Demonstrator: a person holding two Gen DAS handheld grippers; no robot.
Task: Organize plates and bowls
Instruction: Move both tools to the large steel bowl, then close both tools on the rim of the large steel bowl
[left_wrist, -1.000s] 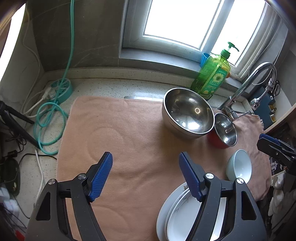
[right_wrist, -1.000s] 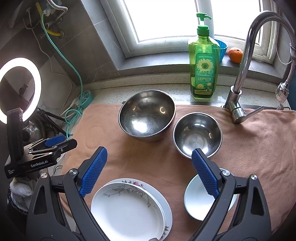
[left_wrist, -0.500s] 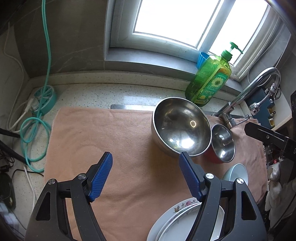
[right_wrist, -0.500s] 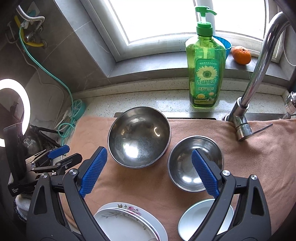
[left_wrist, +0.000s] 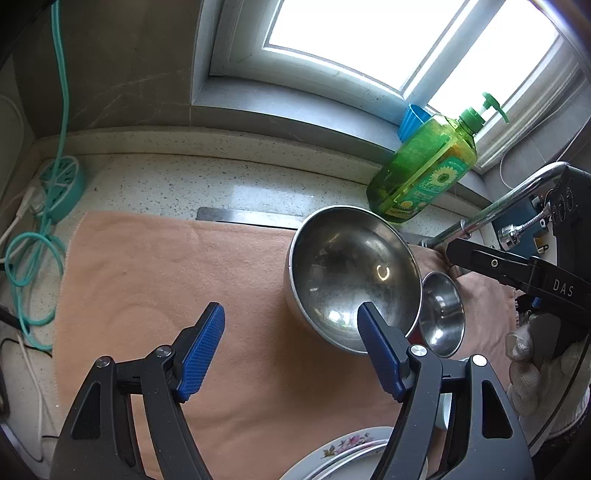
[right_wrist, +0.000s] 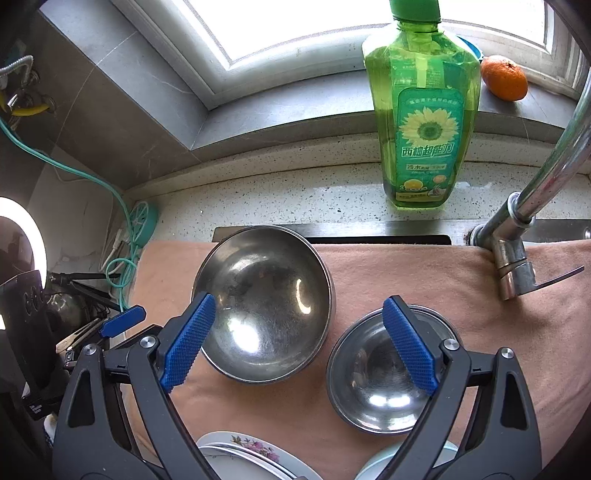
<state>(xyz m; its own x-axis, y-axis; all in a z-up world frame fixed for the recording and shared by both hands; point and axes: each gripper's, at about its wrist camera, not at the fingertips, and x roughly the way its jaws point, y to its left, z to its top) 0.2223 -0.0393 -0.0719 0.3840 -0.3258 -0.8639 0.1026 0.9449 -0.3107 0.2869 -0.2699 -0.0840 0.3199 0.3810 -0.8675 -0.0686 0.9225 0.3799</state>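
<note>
Nearest us lie the floral plates (right_wrist: 255, 456) at the towel's near edge, and above them both our grippers hang spread and empty — the left gripper (left_wrist: 291, 350) over bare towel (left_wrist: 147, 280), the right gripper (right_wrist: 299, 339) straddling the large steel bowl (right_wrist: 264, 302) and the small steel bowl (right_wrist: 384, 373). We judge the risk to be a finger clipping either rim and skidding a bowl into its neighbour — they sit just beside each other. Open room lies left on the towel; farther back the faucet (right_wrist: 517, 258) and soap bottle (right_wrist: 421, 110) hem us in.

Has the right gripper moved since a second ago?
Yes. The right gripper has advanced toward the window: the soap bottle looms larger and the floral plates have slid to the bottom edge.
</note>
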